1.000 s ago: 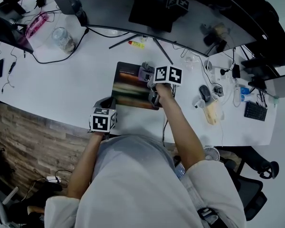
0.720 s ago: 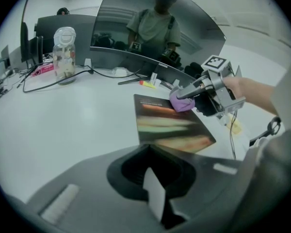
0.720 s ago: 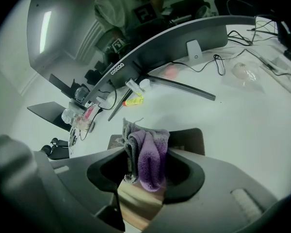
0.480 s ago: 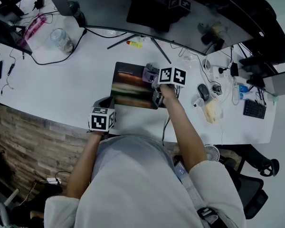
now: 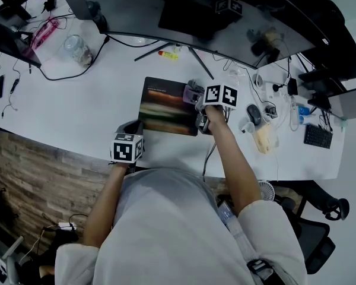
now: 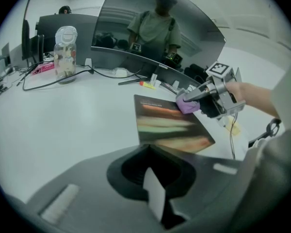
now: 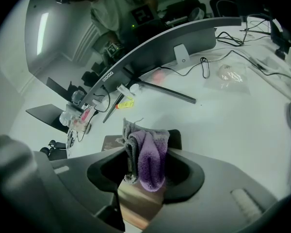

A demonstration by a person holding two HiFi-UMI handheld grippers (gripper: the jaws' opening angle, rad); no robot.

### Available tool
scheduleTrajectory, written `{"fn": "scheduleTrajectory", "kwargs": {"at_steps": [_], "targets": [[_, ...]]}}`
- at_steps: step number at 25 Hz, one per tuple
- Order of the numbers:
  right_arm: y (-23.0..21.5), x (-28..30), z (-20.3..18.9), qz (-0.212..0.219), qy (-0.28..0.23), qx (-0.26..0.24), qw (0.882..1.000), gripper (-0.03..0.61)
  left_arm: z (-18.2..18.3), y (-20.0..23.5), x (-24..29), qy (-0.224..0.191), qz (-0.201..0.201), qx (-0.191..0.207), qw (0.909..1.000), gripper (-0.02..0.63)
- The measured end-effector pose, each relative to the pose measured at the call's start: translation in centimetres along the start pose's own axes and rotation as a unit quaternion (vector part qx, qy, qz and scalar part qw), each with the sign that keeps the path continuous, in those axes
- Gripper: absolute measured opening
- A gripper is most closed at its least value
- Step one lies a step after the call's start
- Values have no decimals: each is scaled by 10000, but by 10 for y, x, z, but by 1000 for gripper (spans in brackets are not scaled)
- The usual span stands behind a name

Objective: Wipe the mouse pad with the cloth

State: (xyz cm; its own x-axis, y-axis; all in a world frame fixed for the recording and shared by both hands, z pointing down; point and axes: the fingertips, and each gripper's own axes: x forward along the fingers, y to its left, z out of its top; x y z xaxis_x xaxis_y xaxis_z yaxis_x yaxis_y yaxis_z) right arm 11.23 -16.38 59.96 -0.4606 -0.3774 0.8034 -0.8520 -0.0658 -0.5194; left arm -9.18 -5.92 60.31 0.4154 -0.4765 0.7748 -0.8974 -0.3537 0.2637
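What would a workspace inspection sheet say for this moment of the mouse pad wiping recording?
Surface: white desk, no spill seen.
Job's things: mouse pad flat on the desk; purple cloth at its far right corner.
Clutter: glass jar, computer mouse, small yellow item.
Grippers: right gripper shut on the cloth; left gripper jaws together, nothing between, by the pad's near left corner.
Cables: black cable beside the jar.
Surroundings: curved monitor, office chair.
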Motion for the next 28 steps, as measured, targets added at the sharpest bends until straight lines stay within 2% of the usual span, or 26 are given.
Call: {"fn": "scheduleTrajectory", "kwargs": {"at_steps": [28], "targets": [[-43,-27,-1,-246,-111,183,9995,209,0,-2,0,14,-43,-68,10000,0]]}}
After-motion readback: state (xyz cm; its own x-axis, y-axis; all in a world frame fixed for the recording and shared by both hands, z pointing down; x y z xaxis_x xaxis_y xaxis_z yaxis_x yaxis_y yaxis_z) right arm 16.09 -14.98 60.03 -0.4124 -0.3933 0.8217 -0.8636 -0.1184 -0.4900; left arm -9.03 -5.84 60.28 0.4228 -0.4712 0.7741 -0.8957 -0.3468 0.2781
